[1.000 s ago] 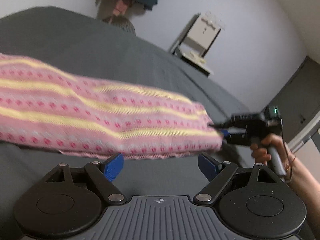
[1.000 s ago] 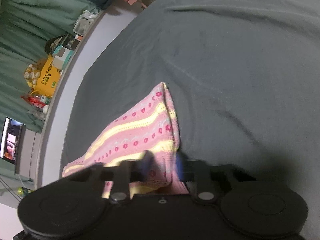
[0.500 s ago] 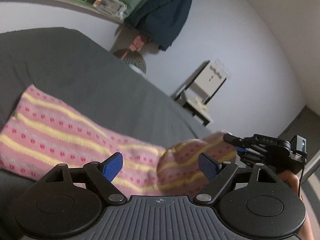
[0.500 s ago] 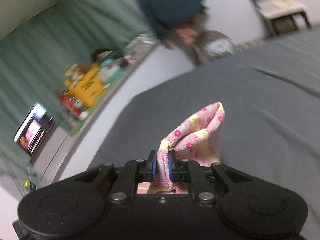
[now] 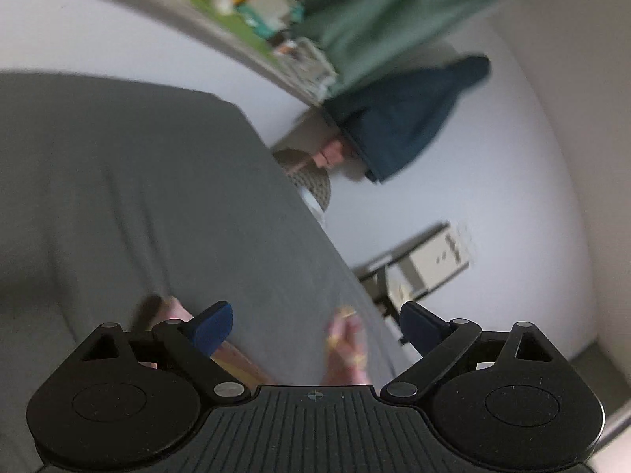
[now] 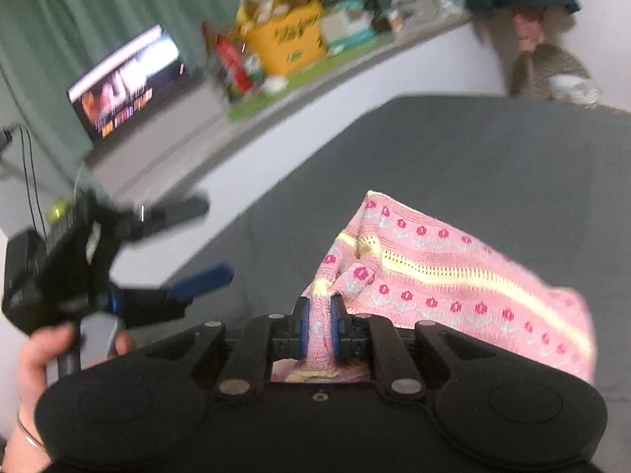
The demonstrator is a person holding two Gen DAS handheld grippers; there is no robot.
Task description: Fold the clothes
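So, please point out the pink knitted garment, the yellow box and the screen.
pink knitted garment (image 6: 453, 272): right wrist view, on its yellow stripe.
yellow box (image 6: 294, 37): right wrist view, on its front.
screen (image 6: 126, 79): right wrist view, its lit middle.

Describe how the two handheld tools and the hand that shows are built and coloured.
Both tools, left tool and right tool, have matte black bodies with round housings, silver pivot pins and blue fingertip pads. The hand wears a thin bangle.

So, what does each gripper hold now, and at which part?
The right gripper pinches a bunched edge of the pink knitted garment. The left gripper is open and holds nothing.
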